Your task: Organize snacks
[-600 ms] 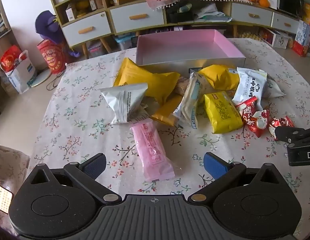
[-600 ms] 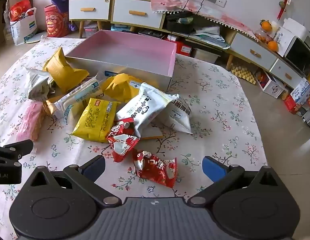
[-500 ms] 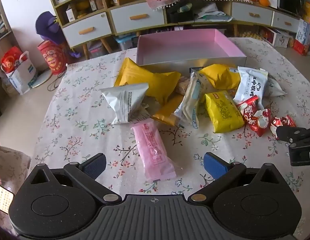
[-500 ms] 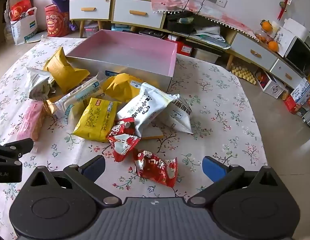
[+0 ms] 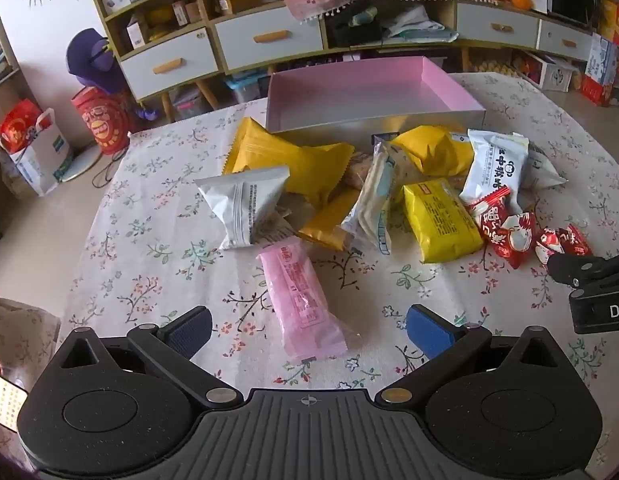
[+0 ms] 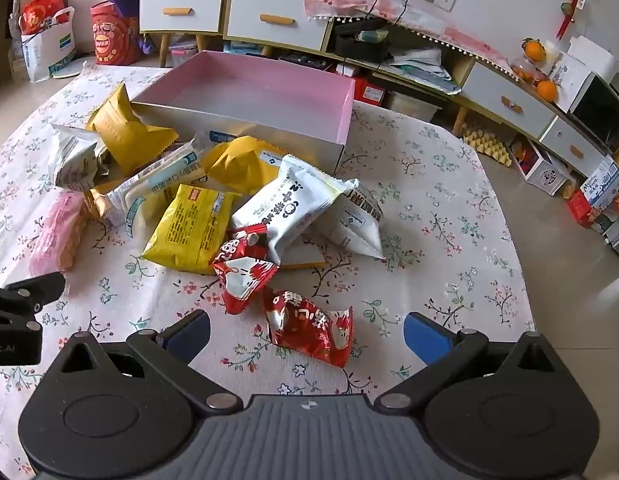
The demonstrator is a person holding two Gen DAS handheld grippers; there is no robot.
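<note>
Several snack packets lie in a heap on the floral tablecloth in front of an empty pink box (image 5: 369, 88), also in the right wrist view (image 6: 261, 92). My left gripper (image 5: 307, 330) is open, its jaws either side of the near end of a pink packet (image 5: 301, 300) without touching it. My right gripper (image 6: 307, 334) is open and straddles a red packet (image 6: 309, 326); a second red packet (image 6: 243, 272) lies just beyond. Yellow packets (image 5: 439, 220) and white packets (image 6: 287, 206) fill the heap. Each gripper's edge shows in the other's view.
The round table's edge (image 6: 525, 280) curves off to the right, with floor beyond. A low cabinet with white drawers (image 5: 269, 40) stands behind the table. Red bags (image 5: 103, 120) sit on the floor at the far left.
Both grippers have crept slightly forward toward the packets; the pink and red packets sit a little deeper between the jaws. Nothing was taken hold of.
</note>
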